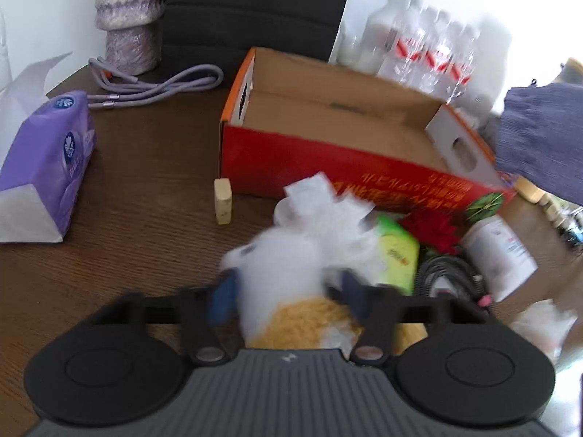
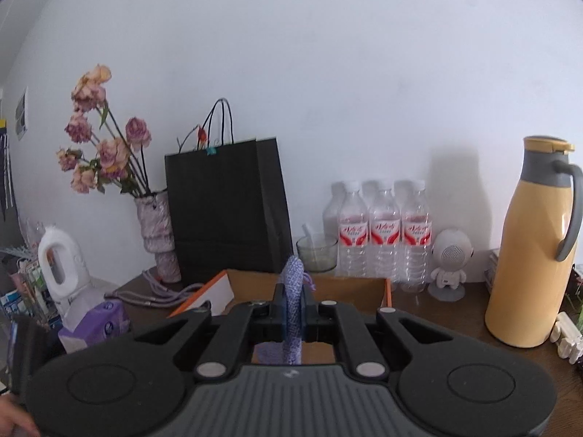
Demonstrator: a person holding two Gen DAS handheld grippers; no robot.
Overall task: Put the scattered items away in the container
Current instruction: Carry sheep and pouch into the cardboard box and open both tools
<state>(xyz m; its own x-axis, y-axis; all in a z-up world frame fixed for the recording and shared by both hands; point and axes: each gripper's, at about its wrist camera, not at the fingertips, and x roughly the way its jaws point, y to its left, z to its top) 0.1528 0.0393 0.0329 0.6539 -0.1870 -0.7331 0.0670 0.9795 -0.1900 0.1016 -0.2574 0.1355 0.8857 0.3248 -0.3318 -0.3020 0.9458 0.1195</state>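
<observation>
An open red and orange cardboard box [image 1: 328, 160] lies on the brown table; its inside looks empty. My left gripper [image 1: 288, 287] is shut on a white and yellow plush toy [image 1: 288, 273], just in front of the box. My right gripper [image 2: 293, 307] is shut on a purple knitted cloth [image 2: 293, 291] and holds it above the box [image 2: 349, 286]. The cloth also shows at the right edge of the left wrist view [image 1: 543, 142]. A green packet [image 1: 397, 255], a red flower [image 1: 430, 229], a white bottle [image 1: 499, 251], a black cable [image 1: 448, 273] and a small beige block [image 1: 223, 201] lie by the box.
A purple tissue pack [image 1: 47, 160] and a lilac cord [image 1: 153, 85] lie left of the box. Water bottles [image 2: 382, 229], a black paper bag [image 2: 226, 211], a vase of dried roses [image 2: 156, 233], a glass bowl [image 2: 317, 253], a small white speaker figure [image 2: 450, 266] and a yellow thermos jug [image 2: 532, 247] stand behind it.
</observation>
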